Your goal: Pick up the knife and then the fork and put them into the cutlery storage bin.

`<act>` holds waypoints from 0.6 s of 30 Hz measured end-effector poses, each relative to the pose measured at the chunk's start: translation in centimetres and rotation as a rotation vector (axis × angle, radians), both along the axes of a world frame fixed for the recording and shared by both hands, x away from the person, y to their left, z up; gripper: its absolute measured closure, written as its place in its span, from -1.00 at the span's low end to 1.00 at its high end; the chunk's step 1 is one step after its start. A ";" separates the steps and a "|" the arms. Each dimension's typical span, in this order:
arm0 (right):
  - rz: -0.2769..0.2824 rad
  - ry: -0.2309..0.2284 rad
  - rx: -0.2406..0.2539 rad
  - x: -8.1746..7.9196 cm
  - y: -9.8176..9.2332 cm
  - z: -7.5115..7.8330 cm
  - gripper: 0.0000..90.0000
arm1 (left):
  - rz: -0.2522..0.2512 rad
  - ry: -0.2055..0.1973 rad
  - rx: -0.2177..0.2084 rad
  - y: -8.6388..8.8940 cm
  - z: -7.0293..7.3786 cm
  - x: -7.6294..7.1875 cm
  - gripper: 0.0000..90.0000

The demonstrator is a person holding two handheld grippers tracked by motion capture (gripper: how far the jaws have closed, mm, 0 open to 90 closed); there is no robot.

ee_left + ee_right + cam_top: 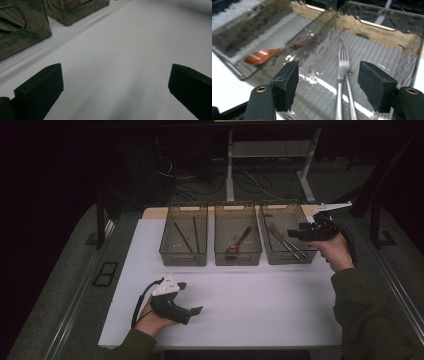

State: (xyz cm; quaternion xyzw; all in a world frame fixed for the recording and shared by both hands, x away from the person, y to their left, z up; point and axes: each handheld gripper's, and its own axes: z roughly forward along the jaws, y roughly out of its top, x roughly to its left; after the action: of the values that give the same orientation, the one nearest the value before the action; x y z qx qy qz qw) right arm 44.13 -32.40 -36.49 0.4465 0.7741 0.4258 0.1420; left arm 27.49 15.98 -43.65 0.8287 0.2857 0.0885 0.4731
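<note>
From the high view, three smoky see-through bins stood in a row at the far side of the white table [240, 310]. The right gripper [291, 234] hung over the right bin [286, 255], where the metal forks [286, 241] lay slanting from the far left corner toward the near right. The right hand was plainly the nearer one to them. The left gripper [194, 298] rested low on the bare tabletop, well apart from every bin. The middle bin [238, 258] held a wooden spoon [239, 242], and the left bin [183, 258] held dark chopsticks [186, 237].

In the left gripper view, its jaws stood spread wide with nothing but white surface between them, and two bin walls showed at the upper left.

In the right gripper view, the right gripper's jaws were parted and gripped nothing. The forks lay flat on the ribbed floor of the bin, below and ahead of the pads, long axes running away from the camera, tines pointing off. Any reach down would have to clear the bin's walls, and the spoon showed through the wall to the left.
</note>
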 end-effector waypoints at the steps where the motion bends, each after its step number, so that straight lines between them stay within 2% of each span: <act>1: 0.001 -0.008 0.004 -0.2 0.0 0.0 -0.31 | 0.001 0.000 -0.002 0.0 0.0 0.0 -1.00; 8: 0.035 -0.057 0.047 -1.9 0.3 0.4 -0.34 | 0.004 -0.001 -0.003 0.1 0.1 0.0 -1.00; 13: 0.050 -0.099 0.039 -3.3 1.0 0.6 -0.38 | -0.002 -0.007 -0.008 0.2 0.1 -0.1 -1.00; 18: 0.061 -0.120 0.034 -4.8 1.6 0.5 -0.42 | -0.003 -0.008 -0.010 0.2 0.1 -0.2 -1.00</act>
State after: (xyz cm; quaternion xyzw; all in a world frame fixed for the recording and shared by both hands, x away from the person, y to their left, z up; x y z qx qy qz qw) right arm 39.30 -30.77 -35.99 0.3985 0.7701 0.4692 0.1675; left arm 27.30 16.22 -43.50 0.8264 0.2829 0.0898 0.4785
